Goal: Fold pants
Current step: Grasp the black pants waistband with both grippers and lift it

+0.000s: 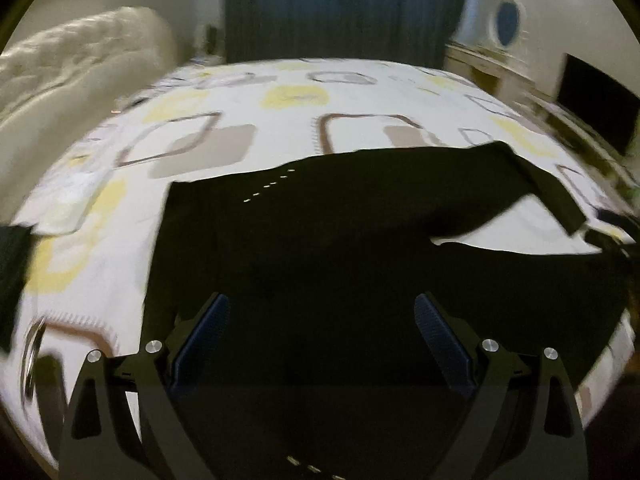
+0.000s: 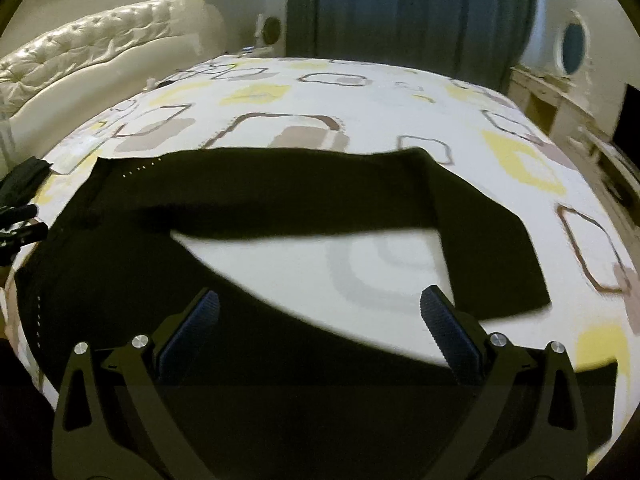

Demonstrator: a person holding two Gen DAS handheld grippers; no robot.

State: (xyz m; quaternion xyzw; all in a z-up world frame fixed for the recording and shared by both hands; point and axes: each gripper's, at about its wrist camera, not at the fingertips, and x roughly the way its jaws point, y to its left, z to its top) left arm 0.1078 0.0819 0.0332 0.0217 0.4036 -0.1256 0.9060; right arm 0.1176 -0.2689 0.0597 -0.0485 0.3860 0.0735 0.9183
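Lying on bedspread (image 2: pixel 360 92), pants (image 2: pixel 280 192); both tongs (image 1: pixel 322 312) (image 2: pixel 320 308) gape.

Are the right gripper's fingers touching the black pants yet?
Cannot tell. In the right wrist view the right gripper stands open above the black pants, but no shadow or gap reveals its height over the cloth.

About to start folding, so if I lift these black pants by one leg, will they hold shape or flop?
Probably flop: the black pants lie flat against the bedspread, and the far leg's end is already bent over. They look thin, so likely light. The rest would likely trail and drag across the bedspread.
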